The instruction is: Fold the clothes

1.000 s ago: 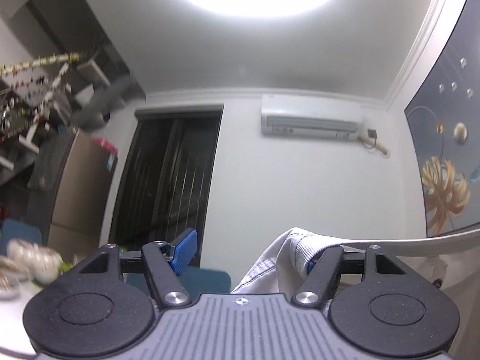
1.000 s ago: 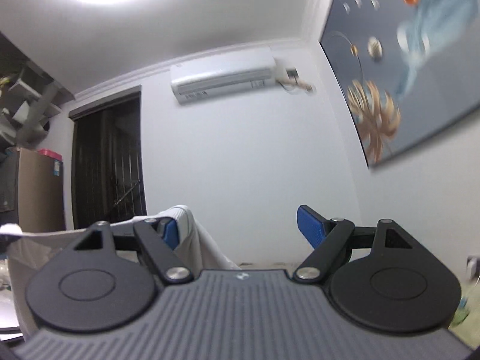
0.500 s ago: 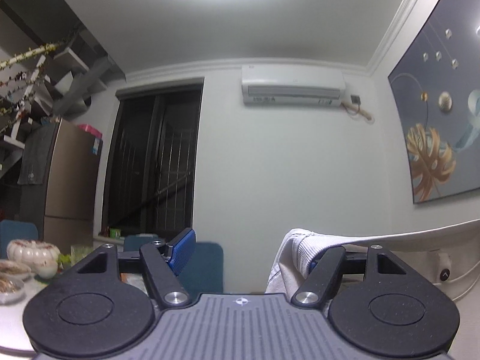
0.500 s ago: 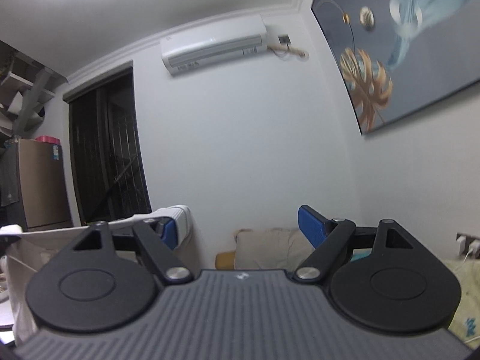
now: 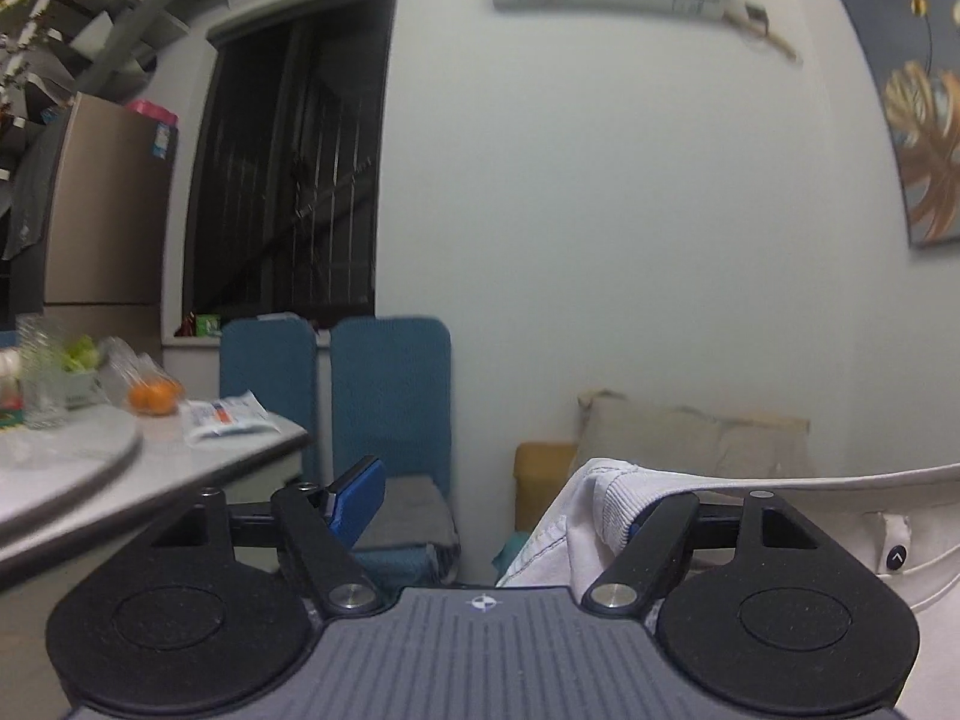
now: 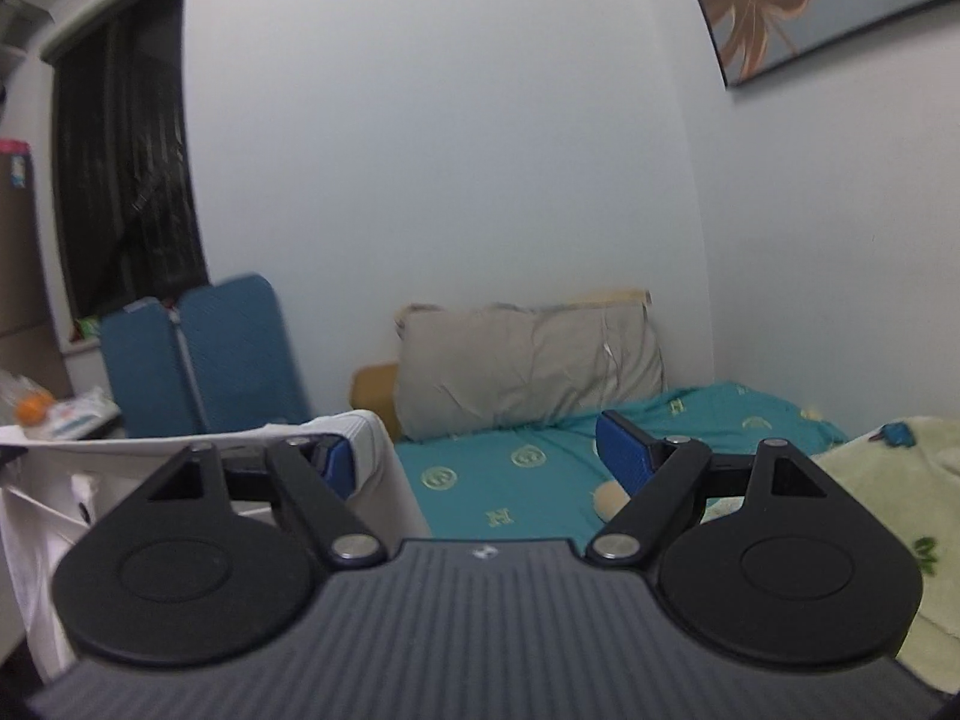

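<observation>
A white garment (image 5: 780,498) with a ribbed edge hangs stretched between my two grippers, up in the air. In the left wrist view it is draped over the right finger of my left gripper (image 5: 498,510), whose jaws stand wide apart; the blue left pad (image 5: 357,498) is bare. My right gripper (image 6: 477,462) is also open, and the white garment (image 6: 372,438) hooks over its left finger and hangs down at the left. Its right pad (image 6: 621,456) is bare.
A bed with a teal sheet (image 6: 528,468), a grey pillow (image 6: 528,366) and a pale green blanket (image 6: 888,468) lies ahead on the right. Two blue chairs (image 5: 390,390) stand by the wall. A table (image 5: 120,468) with fruit and a glass is at the left.
Both grippers have tilted down from the ceiling toward the room, so the bed, chairs and table came into view. The garment still hangs over the same fingers.
</observation>
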Demonstrator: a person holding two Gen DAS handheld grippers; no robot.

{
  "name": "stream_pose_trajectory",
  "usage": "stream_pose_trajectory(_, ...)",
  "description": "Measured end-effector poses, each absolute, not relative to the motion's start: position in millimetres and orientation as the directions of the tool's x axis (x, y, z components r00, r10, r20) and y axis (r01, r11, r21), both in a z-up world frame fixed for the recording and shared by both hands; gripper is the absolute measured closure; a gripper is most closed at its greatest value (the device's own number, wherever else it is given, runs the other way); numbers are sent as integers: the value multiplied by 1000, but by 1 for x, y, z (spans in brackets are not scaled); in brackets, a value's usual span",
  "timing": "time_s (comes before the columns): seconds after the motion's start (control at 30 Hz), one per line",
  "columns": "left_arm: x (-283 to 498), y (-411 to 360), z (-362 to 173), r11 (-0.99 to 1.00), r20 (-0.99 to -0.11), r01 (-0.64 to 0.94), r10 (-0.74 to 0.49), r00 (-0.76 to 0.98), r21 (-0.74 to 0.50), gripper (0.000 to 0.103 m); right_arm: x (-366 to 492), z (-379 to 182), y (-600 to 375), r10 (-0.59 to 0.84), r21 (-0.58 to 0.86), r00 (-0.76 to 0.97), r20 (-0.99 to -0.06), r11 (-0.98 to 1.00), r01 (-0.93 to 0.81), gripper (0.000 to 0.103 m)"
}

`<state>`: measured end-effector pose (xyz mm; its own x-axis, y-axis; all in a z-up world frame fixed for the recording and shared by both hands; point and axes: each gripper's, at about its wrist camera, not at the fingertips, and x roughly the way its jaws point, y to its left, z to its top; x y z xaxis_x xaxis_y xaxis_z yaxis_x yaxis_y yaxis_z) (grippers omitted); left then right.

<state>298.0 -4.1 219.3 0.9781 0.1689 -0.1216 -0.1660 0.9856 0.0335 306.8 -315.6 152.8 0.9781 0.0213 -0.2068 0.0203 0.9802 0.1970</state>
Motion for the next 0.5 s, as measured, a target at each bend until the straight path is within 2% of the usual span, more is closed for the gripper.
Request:
stream_pose_trajectory(0.17,419,-13,119,988,-240,-148,154,958,46,23,417,66,-316,-10,180,957,-289,982,65,22)
stream_pose_trajectory(0.33,509,-12,-8,990,-408,-132,142,902,55,23,509,-38,-310,-10,128,901,-434,989,72,22)
stream_pose_trajectory(0.5,561,-4,-113,992,-568,-108,127,813,67,25,545,-89,-302,97,155,822,-561,988,-10,22)
